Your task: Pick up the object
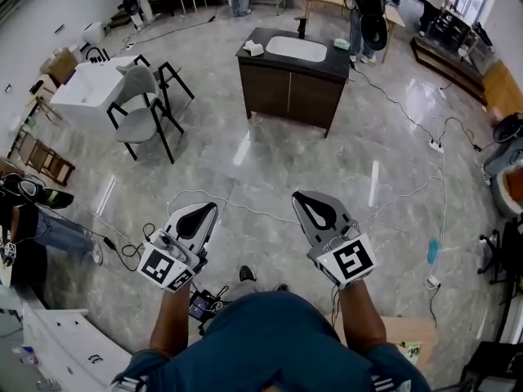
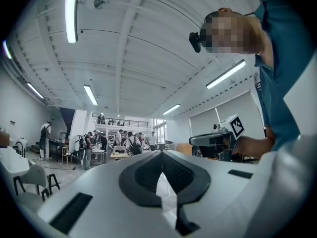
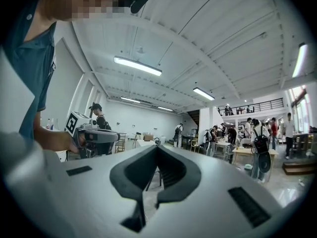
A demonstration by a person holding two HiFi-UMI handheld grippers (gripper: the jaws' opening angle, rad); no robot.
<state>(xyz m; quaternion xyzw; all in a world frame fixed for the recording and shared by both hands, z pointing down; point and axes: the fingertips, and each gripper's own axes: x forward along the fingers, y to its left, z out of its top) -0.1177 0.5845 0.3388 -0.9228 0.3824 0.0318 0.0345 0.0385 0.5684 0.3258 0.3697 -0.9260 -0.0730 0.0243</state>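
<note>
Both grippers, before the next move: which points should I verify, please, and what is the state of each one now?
1. Left gripper empty: ok, its jaws are together with nothing between them.
2. Right gripper empty: ok, its jaws are together and nothing is held.
3. Jaws ready to grasp: not ok, both are shut.
4. Thing to pick up located: cannot tell; only the floor lies under the grippers.
5. Way ahead free: not ok, a white cable runs across the floor just ahead.

White left claw (image 1: pixel 206 209), dark cabinet (image 1: pixel 290 92), teal shirt (image 1: pixel 261 341)
</note>
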